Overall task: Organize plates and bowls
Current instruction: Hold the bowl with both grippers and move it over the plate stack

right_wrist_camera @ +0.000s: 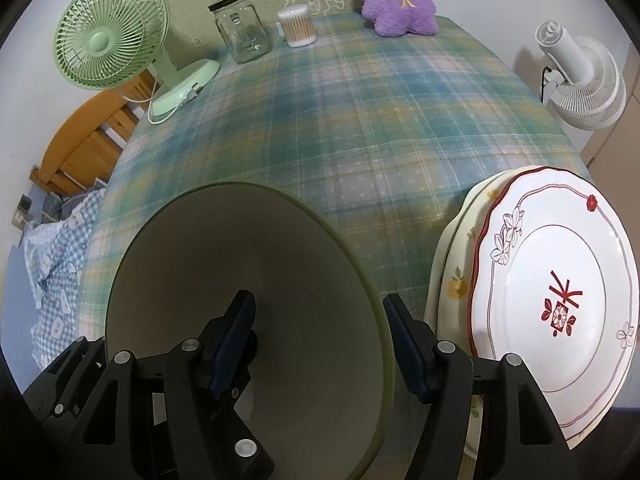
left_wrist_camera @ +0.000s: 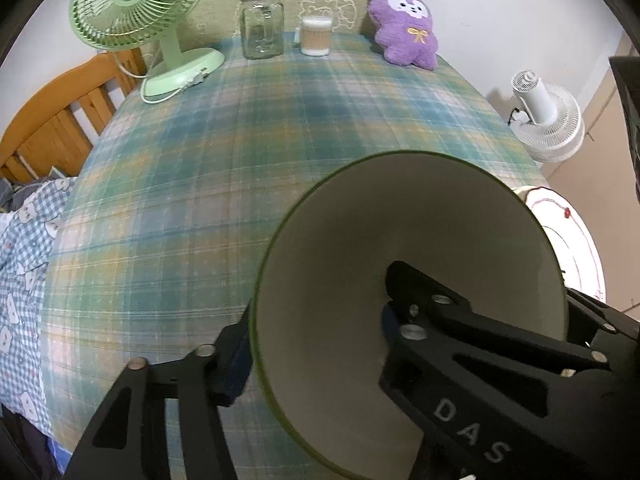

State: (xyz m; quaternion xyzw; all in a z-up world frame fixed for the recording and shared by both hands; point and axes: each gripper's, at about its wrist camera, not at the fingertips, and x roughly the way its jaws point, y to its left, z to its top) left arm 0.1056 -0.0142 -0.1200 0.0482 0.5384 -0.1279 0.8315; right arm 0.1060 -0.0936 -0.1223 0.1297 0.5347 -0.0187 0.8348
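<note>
Bowl straddled by both grippers on the plaid-covered table

Cream bowl (left_wrist_camera: 360, 220) with a green rim sits near the table's (right_wrist_camera: 360, 120) front edge. The left gripper (left_wrist_camera: 316, 320) spans its left wall and the right gripper (right_wrist_camera: 320, 304) its right wall, both angled steeply down, one finger inside each. Whether either clamps cannot be told. Beside it, a red-patterned plate (right_wrist_camera: 560, 260) lies on a cream plate (right_wrist_camera: 456, 280). A tub (right_wrist_camera: 298, 26) at the back holds cotton swabs.

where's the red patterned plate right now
In the right wrist view the red patterned plate lies at the right edge, stacked on a cream floral plate, just right of the green-rimmed bowl on the plaid tablecloth.
</note>
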